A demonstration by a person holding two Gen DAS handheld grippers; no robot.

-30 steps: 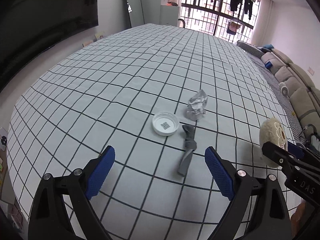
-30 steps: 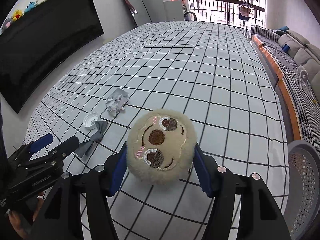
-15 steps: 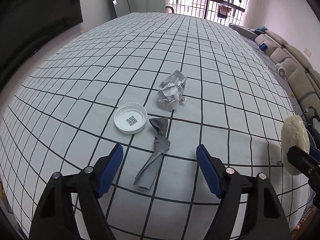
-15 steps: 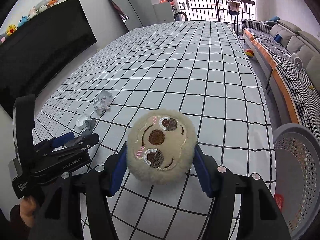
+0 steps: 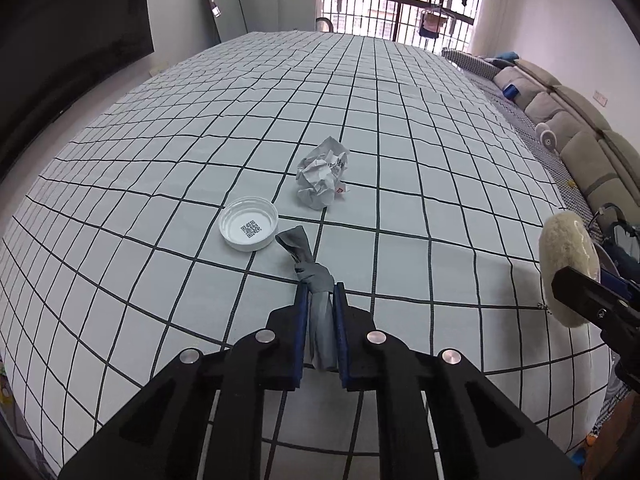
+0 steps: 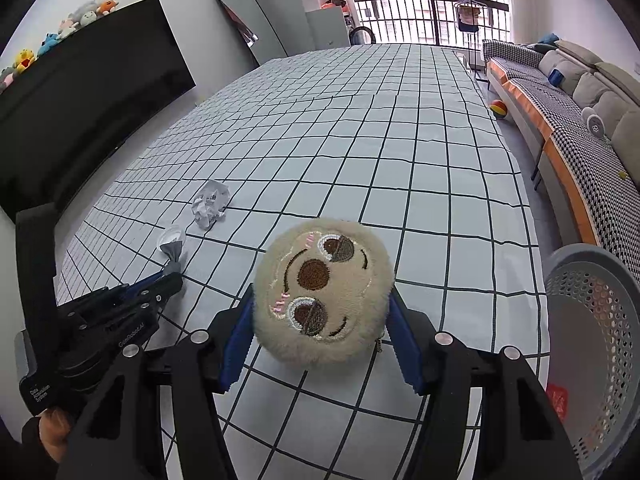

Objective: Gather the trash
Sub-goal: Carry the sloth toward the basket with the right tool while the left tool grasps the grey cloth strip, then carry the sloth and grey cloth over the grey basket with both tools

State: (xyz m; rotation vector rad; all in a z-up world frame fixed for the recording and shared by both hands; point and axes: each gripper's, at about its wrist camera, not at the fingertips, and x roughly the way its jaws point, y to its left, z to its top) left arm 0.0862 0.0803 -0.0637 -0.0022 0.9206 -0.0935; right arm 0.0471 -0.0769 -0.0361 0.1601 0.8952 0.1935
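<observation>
The left gripper [image 5: 321, 312] is clamped on a twisted grey wrapper [image 5: 310, 272]: its blue pads press both sides of the strip's near end, while the knotted, flared far end sticks out past the fingertips onto the checked sheet [image 5: 400, 184]. A second ago these jaws stood wide open with the wrapper lying loose between and beyond them; half a second ago they were partly drawn in around it.

The right gripper [image 6: 322, 328] holds a round beige plush face [image 6: 322, 292] between its blue pads, above the sheet. That grip looks the same as a second ago, though the face now sits tilted in the view.

Near the right edge of the right wrist view stands a grey perforated basket [image 6: 592, 320], beside the edge of the sheet. Its inside wall shows, and a small red scrap [image 6: 558, 400] is seen near its lower rim; whether that lies inside I cannot tell. A second ago only a sliver of the basket showed.

Just beyond the wrapper's tip lies a white plastic lid [image 5: 248, 228], open side up, with a square printed code inside and nothing else in it. Farther on, a crumpled white paper ball [image 5: 322, 180] rests on the sheet, apart from the lid. Both lie where they did before.
</observation>
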